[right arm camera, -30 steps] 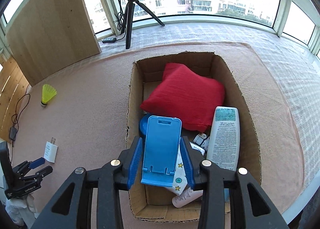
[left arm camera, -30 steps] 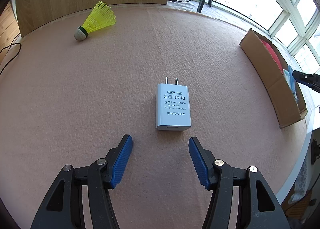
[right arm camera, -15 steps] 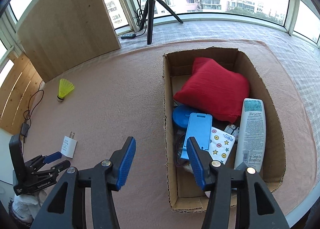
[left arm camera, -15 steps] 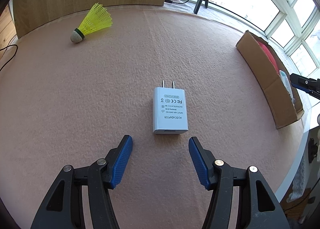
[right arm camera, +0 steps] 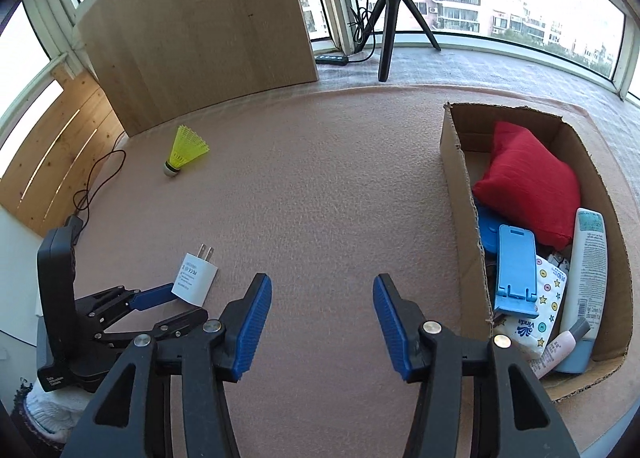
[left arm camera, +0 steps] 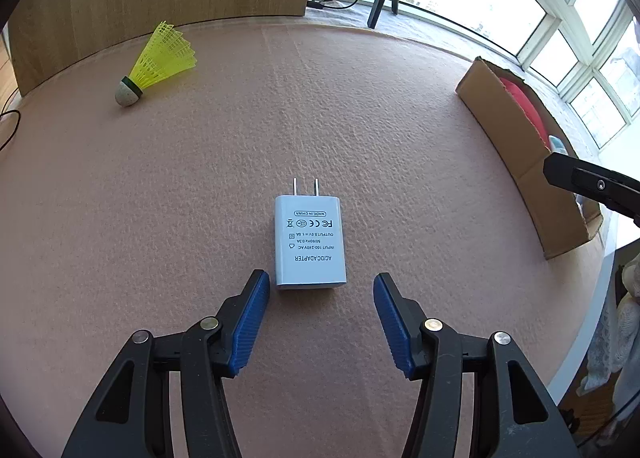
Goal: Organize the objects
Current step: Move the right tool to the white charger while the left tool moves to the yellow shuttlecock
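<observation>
Since a second ago, the left gripper (left arm camera: 320,282) has closed in on the one adapter (left arm camera: 309,243), which lies flat on the mat (left arm camera: 200,178), jaws spread empty. One shuttlecock (left arm camera: 156,64) lies beyond. Right gripper (right arm camera: 322,286), released, hovers beside the box (right arm camera: 460,194).

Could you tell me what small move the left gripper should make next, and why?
Probably ease the left gripper forward so its open jaws straddle the adapter, then close. The adapter lies flat just ahead, its near end level with the fingertips, still outside the box.
</observation>
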A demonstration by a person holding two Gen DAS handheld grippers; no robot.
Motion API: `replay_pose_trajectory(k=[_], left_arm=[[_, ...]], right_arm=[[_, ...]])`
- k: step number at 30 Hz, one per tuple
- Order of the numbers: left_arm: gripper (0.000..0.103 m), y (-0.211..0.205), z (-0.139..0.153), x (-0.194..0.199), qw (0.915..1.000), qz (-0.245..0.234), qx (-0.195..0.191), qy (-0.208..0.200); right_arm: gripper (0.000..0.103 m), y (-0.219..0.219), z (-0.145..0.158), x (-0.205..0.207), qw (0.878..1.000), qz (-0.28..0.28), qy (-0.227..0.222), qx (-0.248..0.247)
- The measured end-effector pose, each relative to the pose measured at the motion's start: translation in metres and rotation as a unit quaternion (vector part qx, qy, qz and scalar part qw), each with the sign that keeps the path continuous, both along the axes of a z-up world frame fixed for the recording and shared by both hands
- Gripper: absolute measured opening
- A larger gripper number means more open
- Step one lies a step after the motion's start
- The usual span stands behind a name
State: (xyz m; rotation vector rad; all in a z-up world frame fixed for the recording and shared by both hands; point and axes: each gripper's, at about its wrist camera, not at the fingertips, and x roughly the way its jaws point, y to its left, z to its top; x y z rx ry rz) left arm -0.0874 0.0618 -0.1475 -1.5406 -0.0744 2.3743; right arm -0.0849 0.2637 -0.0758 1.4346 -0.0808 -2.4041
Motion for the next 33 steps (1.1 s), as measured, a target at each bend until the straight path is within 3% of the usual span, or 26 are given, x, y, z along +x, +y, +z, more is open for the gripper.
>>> replay_pose_trajectory(k=[7,20,27,33], left_arm=[[0.058,0.009,-0.003,-0.006,1.0000,-0.004,0.007,-0.001],[0.058,0.025,-0.003,-0.022,0.9987,-0.042,0.028,-0.003],[0.058,-0.023,0.006,-0.028,0.9997,-0.009,0.021,-0.004],[0.060,-0.076,0.022,-0.072,0.9983,0.053,0.019,0.012]], right_arm=[[0.049,-0.012,-0.009,-0.002,1.000,0.020,-0.015,-0.010],[0.049,-0.005,-0.024,-0.012,0.999,0.006,-0.050,-0.015],[0.049,0.001,-0.030,-0.019,0.998,-0.010,-0.062,-0.024],[0.049,-0.011,-0.036,-0.025,0.997,-0.012,-0.075,-0.033]])
